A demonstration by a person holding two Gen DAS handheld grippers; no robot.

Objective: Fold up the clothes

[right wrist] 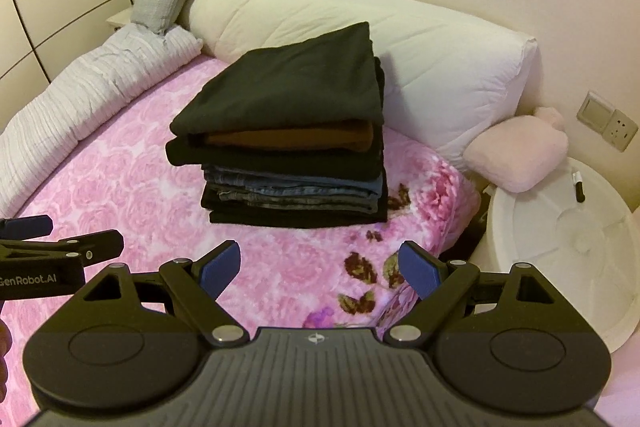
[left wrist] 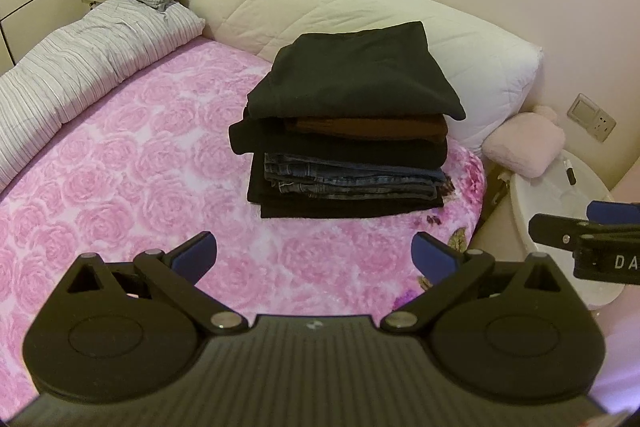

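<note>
Stack (left wrist: 348, 123) sat squared on the bed (left wrist: 120, 179) near the headboard, apparently finished. Left gripper (left wrist: 314, 255) and right gripper (right wrist: 320, 265) hung short of it, jaws wide, empty, likely awaiting another garment.

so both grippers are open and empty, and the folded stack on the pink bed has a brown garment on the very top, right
Not quite. The top of the folded stack is a black garment; the brown garment lies just beneath it, as the right wrist view shows. The rest holds: the left gripper and right gripper both have their jaws apart with nothing between them, and the stack sits on the pink bed.
</note>
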